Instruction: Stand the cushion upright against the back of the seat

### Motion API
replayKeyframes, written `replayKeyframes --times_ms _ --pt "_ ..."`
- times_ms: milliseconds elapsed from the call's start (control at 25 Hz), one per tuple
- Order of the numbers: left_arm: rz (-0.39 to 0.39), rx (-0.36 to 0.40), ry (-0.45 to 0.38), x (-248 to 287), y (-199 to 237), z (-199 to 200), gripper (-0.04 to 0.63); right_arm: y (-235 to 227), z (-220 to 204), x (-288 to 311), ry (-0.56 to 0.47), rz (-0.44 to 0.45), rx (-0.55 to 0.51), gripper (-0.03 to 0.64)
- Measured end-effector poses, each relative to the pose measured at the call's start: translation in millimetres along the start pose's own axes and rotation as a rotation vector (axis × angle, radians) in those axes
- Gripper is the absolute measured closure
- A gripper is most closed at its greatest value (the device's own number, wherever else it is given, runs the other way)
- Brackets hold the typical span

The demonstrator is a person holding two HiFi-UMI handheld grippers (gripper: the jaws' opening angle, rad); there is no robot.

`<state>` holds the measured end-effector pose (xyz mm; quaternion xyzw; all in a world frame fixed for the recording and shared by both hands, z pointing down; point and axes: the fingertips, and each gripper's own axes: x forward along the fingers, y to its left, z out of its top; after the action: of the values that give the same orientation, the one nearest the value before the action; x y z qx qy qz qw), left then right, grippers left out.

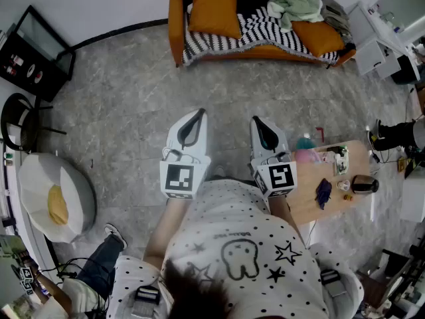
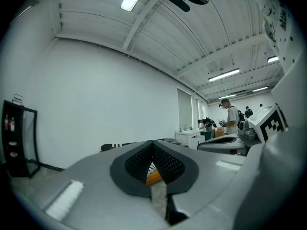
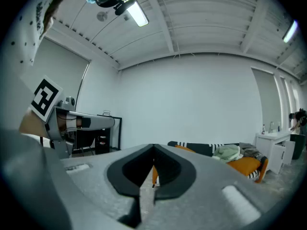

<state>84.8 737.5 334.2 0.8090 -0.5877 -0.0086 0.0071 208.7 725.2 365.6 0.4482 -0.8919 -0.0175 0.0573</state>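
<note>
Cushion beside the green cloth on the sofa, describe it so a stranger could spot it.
Find the orange sofa against the far wall, draped with a striped blanket. The cushion is the orange one at its right end, beside a heap of green cloth; the other orange cushion sits alone at the left end.

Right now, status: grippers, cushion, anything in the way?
Left gripper and right gripper shut, empty. Orange cushion and second cushion on sofa, far off. Floor between open.
</note>
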Motion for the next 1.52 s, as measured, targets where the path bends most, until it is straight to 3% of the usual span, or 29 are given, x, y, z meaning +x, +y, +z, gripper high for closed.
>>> replayKeyframes --times_ms 320,520,1200,1520 --pt "-0.014 -0.014 0.005 -2 -9 1 0.604 6 -1 1 0.008 0.045 0.001 0.62" --pt "0.005 -0.021 0.015 5 11 -2 0.604 4 -1 17 0.012 0.046 0.0 0.62" --pt "0.006 -0.053 0.009 19 -10 -12 0.6 -25 -15 4 -0.003 0.051 0.026 0.62" --pt "0.031 -0.089 -0.004 18 7 -19 0.6 -26 -18 10 0.002 0.034 0.033 0.619"
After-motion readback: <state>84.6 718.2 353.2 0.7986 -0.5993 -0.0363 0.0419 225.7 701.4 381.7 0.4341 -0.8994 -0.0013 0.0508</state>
